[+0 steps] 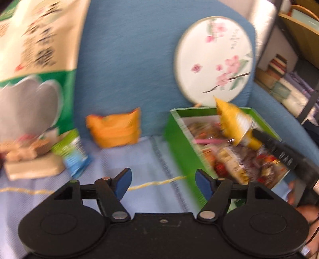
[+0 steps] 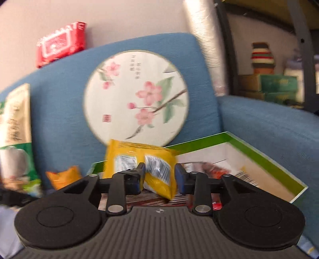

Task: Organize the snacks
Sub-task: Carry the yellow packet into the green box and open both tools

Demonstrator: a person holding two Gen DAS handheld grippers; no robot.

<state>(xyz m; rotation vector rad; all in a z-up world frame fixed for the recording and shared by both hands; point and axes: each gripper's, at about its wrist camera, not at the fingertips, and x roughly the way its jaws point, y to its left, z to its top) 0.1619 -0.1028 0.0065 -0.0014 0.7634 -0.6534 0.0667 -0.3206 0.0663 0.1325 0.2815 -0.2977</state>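
Home living room: blue sofa [image 2: 59, 95], floral cushion [image 2: 135, 97].

Big snack bag [image 1: 35, 59] blurred, cut off at left edge; print unreadable; box contents [image 1: 235, 159] smeared.

Blue sofa [image 2: 59, 95], pale wall [image 2: 39, 18], dark shelving [image 2: 299, 29]

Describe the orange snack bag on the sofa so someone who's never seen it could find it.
Start at the blue sofa back with the round flower fan. Left of the green box, on the seat blanket, the orange bag leans against the backrest. It stands alone, plain orange, unlike the green-and-blue packet nearby.
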